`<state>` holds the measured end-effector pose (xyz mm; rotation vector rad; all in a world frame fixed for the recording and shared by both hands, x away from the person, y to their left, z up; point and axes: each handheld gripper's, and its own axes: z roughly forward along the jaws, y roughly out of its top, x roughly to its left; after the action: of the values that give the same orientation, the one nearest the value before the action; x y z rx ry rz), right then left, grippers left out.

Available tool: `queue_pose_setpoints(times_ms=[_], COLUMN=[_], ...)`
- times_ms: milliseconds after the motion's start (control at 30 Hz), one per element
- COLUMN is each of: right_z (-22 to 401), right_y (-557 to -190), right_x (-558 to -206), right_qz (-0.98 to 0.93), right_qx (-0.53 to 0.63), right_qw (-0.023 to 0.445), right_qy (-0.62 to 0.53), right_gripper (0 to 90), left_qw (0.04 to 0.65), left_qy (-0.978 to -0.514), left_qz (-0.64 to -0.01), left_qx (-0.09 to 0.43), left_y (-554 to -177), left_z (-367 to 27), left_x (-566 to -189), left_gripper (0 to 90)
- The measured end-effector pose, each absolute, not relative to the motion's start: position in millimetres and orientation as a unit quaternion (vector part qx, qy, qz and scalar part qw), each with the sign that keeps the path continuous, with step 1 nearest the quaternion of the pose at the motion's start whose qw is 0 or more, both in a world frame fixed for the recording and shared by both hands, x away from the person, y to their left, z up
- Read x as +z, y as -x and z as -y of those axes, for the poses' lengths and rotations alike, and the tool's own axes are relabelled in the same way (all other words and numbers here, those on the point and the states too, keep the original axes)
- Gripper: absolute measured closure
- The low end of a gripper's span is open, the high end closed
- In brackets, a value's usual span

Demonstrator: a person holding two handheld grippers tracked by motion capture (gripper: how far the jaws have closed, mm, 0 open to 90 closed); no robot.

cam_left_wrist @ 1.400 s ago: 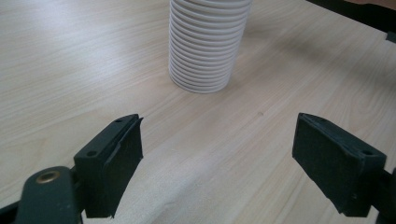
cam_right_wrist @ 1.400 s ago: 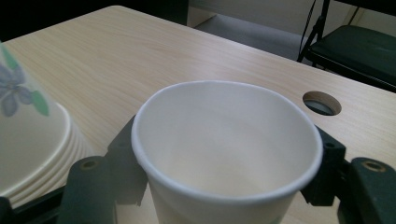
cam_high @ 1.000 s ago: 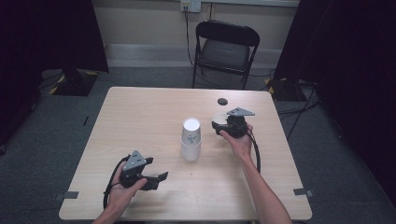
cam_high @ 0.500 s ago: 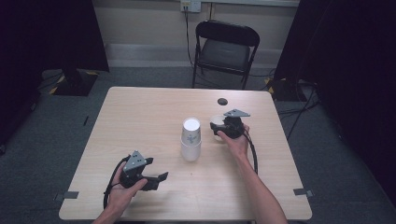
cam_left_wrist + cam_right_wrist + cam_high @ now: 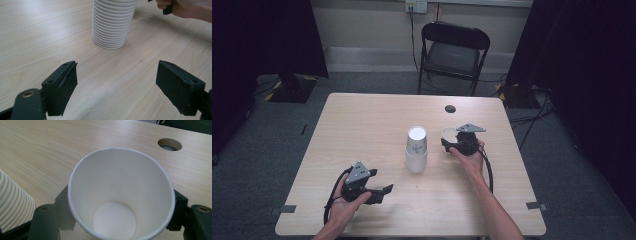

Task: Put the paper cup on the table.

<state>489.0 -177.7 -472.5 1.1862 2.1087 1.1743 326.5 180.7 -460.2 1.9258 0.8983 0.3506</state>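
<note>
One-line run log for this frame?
right hand-held gripper: shut on paper cup | left hand-held gripper: open, empty | cup stack: inverted, mid-table

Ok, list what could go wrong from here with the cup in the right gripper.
1. The right gripper squeezes a thin paper cup from both sides; more pressure could crush its wall.
2. The cup is tipped with its mouth toward the camera, so it might slip free.
3. The tall cup stack stands close beside that hand; a sideways sweep could topple it.

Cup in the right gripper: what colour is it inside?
Plain white, no print, inside the cup; the right gripper view looks straight into it.
</note>
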Motion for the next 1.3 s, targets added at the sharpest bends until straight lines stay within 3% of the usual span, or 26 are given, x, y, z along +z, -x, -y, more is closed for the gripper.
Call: queue_pose_setpoints(times_ms=[533,833,1300], right_z=[173.9,174.9,178.5], right_y=[-493.2,-491.5,-480.9], right_x=[-473.0,-478.9,-471.9], right_qz=[-0.769,-0.771,-0.769], right_qx=[0.42,0.416,0.422], right_qw=[0.222,0.205,0.198], right_qy=[-0.428,-0.437,-0.437], right_gripper=[25.6,14.2,14.3], left_qw=[0.475,0.477,0.476], left_qy=[-0.784,-0.78,-0.779], left_qz=[-0.373,-0.377,-0.381], left_qx=[0.146,0.147,0.144], left_y=[-327.7,-327.8,-328.2], left_z=[-183.5,-185.6,-186.3], left_x=[-460.5,-460.0,-459.9], left_gripper=[16.9,16.9,17.4])
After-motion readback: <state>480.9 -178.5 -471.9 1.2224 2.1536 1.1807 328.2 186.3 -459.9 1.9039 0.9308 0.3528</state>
